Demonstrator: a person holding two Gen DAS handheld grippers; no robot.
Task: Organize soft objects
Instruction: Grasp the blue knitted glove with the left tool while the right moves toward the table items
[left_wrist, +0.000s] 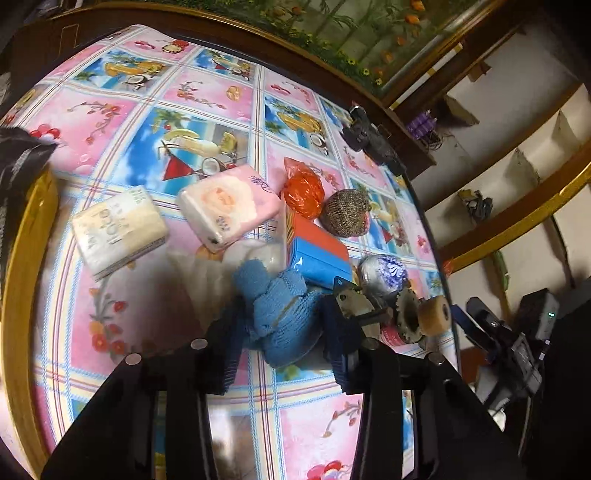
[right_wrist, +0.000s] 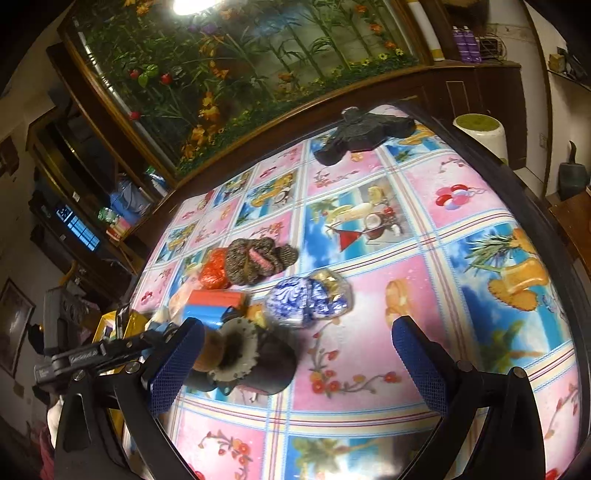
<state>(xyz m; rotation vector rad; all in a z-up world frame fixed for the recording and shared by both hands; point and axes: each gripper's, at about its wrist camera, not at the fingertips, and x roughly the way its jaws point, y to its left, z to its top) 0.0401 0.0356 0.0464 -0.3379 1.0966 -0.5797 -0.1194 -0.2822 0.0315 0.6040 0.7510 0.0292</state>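
My left gripper (left_wrist: 282, 349) is shut on a blue knitted cloth (left_wrist: 280, 310), its blue pads pressing both sides just above the tablecloth (left_wrist: 155, 295). Beyond it lie a pink tissue pack (left_wrist: 229, 203), a cream tissue pack (left_wrist: 118, 229), an orange wrapped ball (left_wrist: 303, 190), a brown knitted scrubber (left_wrist: 345, 214) and a blue-and-orange pack (left_wrist: 317, 254). My right gripper (right_wrist: 295, 365) stands open low over the table. A dark metal part with a wheel (right_wrist: 236, 350) lies by its left pad. A blue-white wrapped bundle (right_wrist: 306, 302) lies just ahead.
A black device (right_wrist: 365, 133) lies at the table's far edge. A yellow rim (left_wrist: 22, 295) runs along the table's left side. A white stool (right_wrist: 480, 133) stands beyond the table. Cabinets and shelves surround it.
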